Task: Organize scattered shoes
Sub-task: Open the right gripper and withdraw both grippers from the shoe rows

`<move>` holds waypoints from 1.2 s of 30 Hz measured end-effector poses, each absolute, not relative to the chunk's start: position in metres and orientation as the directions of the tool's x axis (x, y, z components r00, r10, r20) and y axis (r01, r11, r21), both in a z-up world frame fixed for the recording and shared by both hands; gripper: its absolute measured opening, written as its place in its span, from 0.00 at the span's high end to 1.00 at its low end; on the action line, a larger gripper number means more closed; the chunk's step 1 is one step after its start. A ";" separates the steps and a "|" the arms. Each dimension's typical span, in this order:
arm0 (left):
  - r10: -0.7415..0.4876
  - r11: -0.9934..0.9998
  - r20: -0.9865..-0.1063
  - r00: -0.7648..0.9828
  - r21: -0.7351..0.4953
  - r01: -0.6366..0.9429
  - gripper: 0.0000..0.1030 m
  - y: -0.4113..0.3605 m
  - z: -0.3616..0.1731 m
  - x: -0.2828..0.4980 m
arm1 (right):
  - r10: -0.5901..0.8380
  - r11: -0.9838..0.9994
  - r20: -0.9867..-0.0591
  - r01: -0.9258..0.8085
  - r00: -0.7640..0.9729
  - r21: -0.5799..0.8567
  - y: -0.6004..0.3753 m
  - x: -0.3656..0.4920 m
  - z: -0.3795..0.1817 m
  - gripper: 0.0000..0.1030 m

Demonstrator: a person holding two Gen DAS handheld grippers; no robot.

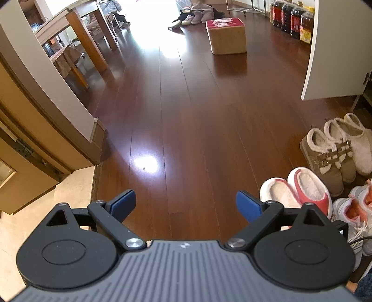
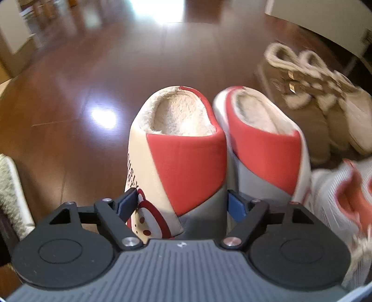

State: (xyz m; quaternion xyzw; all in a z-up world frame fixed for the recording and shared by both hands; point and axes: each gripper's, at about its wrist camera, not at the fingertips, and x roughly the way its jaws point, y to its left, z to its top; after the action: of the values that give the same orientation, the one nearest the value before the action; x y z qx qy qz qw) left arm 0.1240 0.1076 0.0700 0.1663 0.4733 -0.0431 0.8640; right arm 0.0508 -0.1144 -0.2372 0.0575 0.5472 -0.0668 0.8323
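Note:
In the right wrist view my right gripper is shut on the toe of a red, cream and grey fleece-lined slipper, with a blue pad against each side. Its matching slipper stands right beside it, touching. Brown fur-lined boots and white-and-pink sneakers sit to the right. In the left wrist view my left gripper is open over bare wooden floor with nothing between its fingers. The slipper pair, boots and sneakers line its right edge.
A cardboard box stands on the floor far ahead, with more shoes behind it. Oil bottles line the far right. A white cabinet door hangs open above the shoe row. A fuzzy pale shoe lies at left.

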 end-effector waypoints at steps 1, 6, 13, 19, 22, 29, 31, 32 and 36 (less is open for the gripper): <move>0.085 0.941 -0.832 0.548 0.247 0.231 0.08 0.108 0.070 0.124 | -0.049 0.987 -0.918 0.162 0.394 0.017 -0.111 0.053 -0.238 0.24; 0.090 0.942 -0.831 0.549 0.249 0.223 0.08 0.109 0.069 0.124 | -0.024 0.990 -0.916 0.136 0.400 0.033 -0.108 0.061 -0.242 0.22; 0.076 0.938 -0.835 0.545 0.245 0.244 0.08 0.105 0.068 0.123 | 0.021 1.000 -0.905 -0.005 0.425 0.021 -0.083 0.086 -0.230 0.12; 0.005 0.927 -0.854 0.520 0.199 0.319 0.08 0.079 0.069 0.119 | 0.093 0.976 -0.876 0.131 0.474 0.174 -0.133 0.075 -0.156 0.08; -0.033 0.915 -0.854 0.520 0.183 0.359 0.08 0.057 0.071 0.115 | 0.056 0.953 -0.845 0.225 0.532 0.205 -0.176 0.060 -0.106 0.05; -0.078 0.871 -0.829 0.554 0.214 0.443 0.08 -0.014 0.071 0.090 | -0.116 0.933 -0.707 0.321 0.698 0.164 -0.251 -0.024 0.012 0.01; -0.072 0.871 -0.810 0.582 0.233 0.433 0.08 -0.029 0.072 0.075 | -0.146 0.924 -0.663 0.340 0.734 0.173 -0.264 -0.059 0.045 0.01; -0.074 0.870 -0.802 0.593 0.239 0.432 0.08 -0.034 0.073 0.068 | -0.155 0.920 -0.644 0.347 0.749 0.182 -0.269 -0.080 0.061 0.01; -0.120 0.891 -0.782 0.611 0.187 0.414 0.07 -0.045 0.072 0.017 | -0.241 0.893 -0.601 0.417 0.762 0.169 -0.268 -0.154 0.081 0.01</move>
State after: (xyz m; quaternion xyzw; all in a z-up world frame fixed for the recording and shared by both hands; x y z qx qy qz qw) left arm 0.0167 -0.0446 0.0725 0.1775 0.4139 -0.1516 0.8799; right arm -0.1544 -0.2685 0.0812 0.1480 0.2962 -0.1775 0.9268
